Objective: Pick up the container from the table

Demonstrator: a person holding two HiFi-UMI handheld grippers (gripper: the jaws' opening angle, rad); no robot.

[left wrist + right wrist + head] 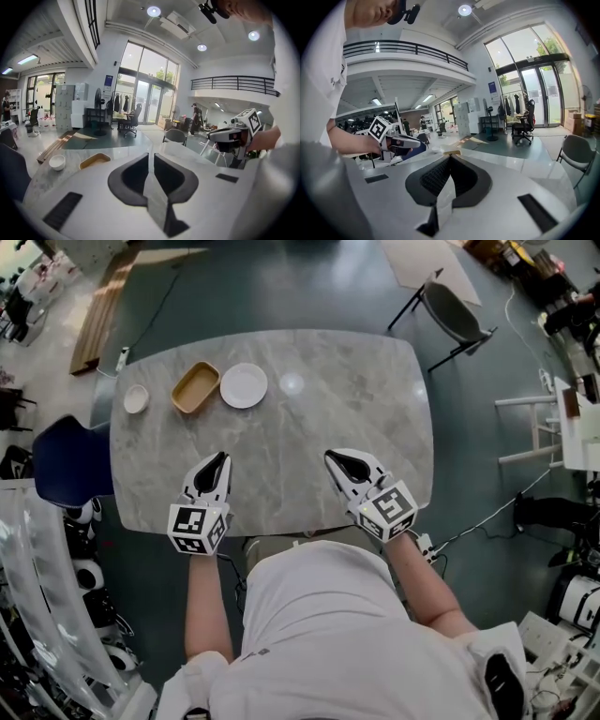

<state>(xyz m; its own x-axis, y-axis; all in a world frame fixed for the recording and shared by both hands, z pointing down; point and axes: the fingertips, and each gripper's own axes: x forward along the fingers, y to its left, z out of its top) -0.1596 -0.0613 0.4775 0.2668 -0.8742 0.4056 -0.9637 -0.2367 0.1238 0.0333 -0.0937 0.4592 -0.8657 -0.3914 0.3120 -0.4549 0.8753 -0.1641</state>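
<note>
My left hand-held gripper point(151, 154) hangs over the near edge of the grey marble worktop point(356, 399), jaws barely parted, nothing between them. My right hand-held gripper point(450, 158) sits level with it, jaws together and empty too. Both point towards the far edge, so I reckon the reach is only starting. The target, the tan oblong container point(195, 387), lies well apart, near the far left corner. It's open side up and looks empty, so its rim is free to pinch. A small white bowl point(136, 398) is on its left, a bare white round plate point(244, 385) just beside on its right.
</note>
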